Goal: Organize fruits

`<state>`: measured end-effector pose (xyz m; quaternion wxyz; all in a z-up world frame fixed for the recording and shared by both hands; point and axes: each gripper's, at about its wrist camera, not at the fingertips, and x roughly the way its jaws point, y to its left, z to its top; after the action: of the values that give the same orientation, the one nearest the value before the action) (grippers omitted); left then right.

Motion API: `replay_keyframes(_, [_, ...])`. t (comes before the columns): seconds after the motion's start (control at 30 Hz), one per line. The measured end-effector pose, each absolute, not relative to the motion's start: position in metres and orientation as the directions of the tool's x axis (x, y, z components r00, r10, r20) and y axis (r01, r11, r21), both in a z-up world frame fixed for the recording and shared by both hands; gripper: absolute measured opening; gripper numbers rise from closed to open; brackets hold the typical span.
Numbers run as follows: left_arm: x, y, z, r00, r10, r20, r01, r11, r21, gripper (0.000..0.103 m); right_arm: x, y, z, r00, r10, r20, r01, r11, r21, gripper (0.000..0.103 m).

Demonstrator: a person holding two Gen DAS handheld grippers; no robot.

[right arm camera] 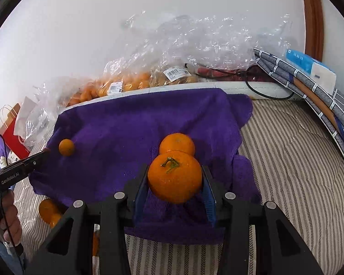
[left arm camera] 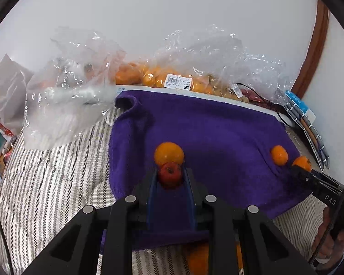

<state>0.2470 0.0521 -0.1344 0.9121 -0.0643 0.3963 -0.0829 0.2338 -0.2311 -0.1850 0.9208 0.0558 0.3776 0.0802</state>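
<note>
Facing upward, clamped orange's (right arm camera: 174,176) stem

A striped bedspread (right arm camera: 286,160) fills the lower right of the right wrist view. A patterned grey cushion (right arm camera: 309,96) leans at the right edge with a blue-and-white tissue pack (right arm camera: 309,65) on top. A black cable (right arm camera: 263,91) loops just left of it. A red paper bag (right arm camera: 13,137) stands at the left edge. A brown wooden frame (left arm camera: 314,45) curves down the upper right of the left wrist view.
</note>
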Motion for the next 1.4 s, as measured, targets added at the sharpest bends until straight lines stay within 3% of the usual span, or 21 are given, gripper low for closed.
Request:
replay_keyframes(0.8, [0.253, 0.043, -0.154, 0.646, -0.145, -0.75, 0.09, 0.989, -0.114, 0.023, 0.239, -0.22, -0.199, 0.678, 0.166, -0.716, -0.121, 0.986, 0.114, 0.045])
replay_keyframes(0.97, [0.251, 0.041, -0.151, 0.66, -0.138, -0.739, 0.098, 0.99, -0.097, 0.025, 0.235, -0.223, -0.192, 0.699, 0.16, -0.697, -0.11, 0.987, 0.116, 0.055])
replay_keyframes(1.03, [0.25, 0.041, -0.149, 0.668, -0.147, -0.729, 0.101, 0.989, -0.106, 0.035, 0.231, -0.224, -0.186, 0.724, 0.166, -0.67, -0.116, 0.986, 0.118, 0.07])
replay_keyframes(1.13, [0.248, 0.045, -0.145, 0.687, -0.158, -0.709, 0.099, 0.987, -0.124, 0.049, 0.225, -0.225, -0.179, 0.758, 0.159, -0.633, -0.115, 0.987, 0.111, 0.078])
replay_keyframes(1.4, [0.245, 0.058, -0.137, 0.744, -0.126, -0.656, 0.042, 0.989, -0.142, 0.05, 0.216, -0.229, -0.17, 0.8, 0.105, -0.59, -0.074, 0.994, 0.077, 0.079])
